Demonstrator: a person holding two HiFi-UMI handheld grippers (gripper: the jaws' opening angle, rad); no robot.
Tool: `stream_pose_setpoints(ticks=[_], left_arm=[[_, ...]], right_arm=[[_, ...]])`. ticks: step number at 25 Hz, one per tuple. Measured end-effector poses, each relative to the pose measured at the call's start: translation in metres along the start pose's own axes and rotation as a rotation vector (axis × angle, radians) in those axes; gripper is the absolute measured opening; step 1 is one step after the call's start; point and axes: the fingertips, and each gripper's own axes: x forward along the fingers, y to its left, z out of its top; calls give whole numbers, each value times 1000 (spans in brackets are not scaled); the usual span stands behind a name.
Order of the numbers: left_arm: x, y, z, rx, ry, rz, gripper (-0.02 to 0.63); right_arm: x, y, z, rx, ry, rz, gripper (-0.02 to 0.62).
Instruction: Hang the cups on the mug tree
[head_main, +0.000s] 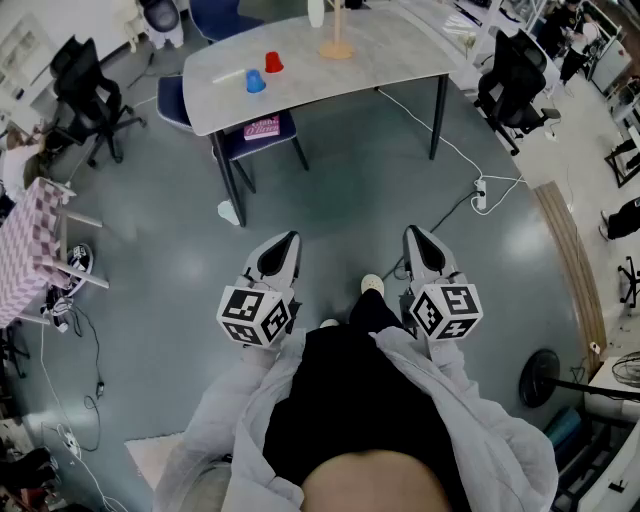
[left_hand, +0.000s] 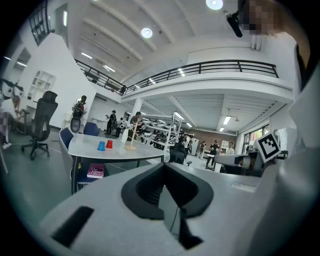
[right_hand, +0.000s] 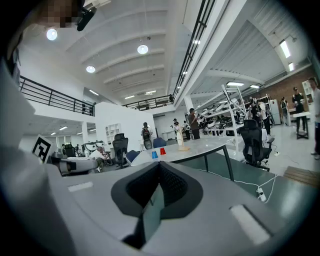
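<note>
Far ahead stands a grey table (head_main: 400, 60) with a blue cup (head_main: 255, 82), a red cup (head_main: 273, 62) and a wooden mug tree (head_main: 337, 45) on it. A white cup (head_main: 316, 12) hangs or stands beside the tree's pole; I cannot tell which. The left gripper view shows the blue cup (left_hand: 101, 145), red cup (left_hand: 109, 144) and tree (left_hand: 131, 140) small and distant. So does the right gripper view: blue cup (right_hand: 154, 155), red cup (right_hand: 162, 151), tree (right_hand: 181, 140). My left gripper (head_main: 290, 240) and right gripper (head_main: 413, 233) are held low over the floor, both shut and holding nothing.
A blue chair with a pink book (head_main: 262, 127) is tucked under the table. A cable runs to a power strip (head_main: 480, 195) on the floor at right. Black office chairs (head_main: 90, 95) (head_main: 512, 80) flank the table, and a checked-cloth table (head_main: 25, 250) stands at left.
</note>
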Motion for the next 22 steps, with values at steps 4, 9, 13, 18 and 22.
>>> stream_pose_setpoints(ticks=[4, 9, 13, 18, 22], left_arm=[[-3, -1, -7, -17, 8, 6, -2], [-7, -2, -15, -22, 22, 13, -2], [-8, 0, -26, -39, 42, 24, -2], [-2, 10, -31, -52, 68, 45, -2], [19, 28, -26, -50, 70, 71, -2]], right_arm=[[-1, 0, -8, -10, 24, -11, 8], [-2, -1, -14, 20, 31, -24, 8], [2, 1, -21, 28, 38, 0, 75], [22, -3, -18, 51, 29, 21, 319], [51, -9, -15, 34, 33, 57, 333]])
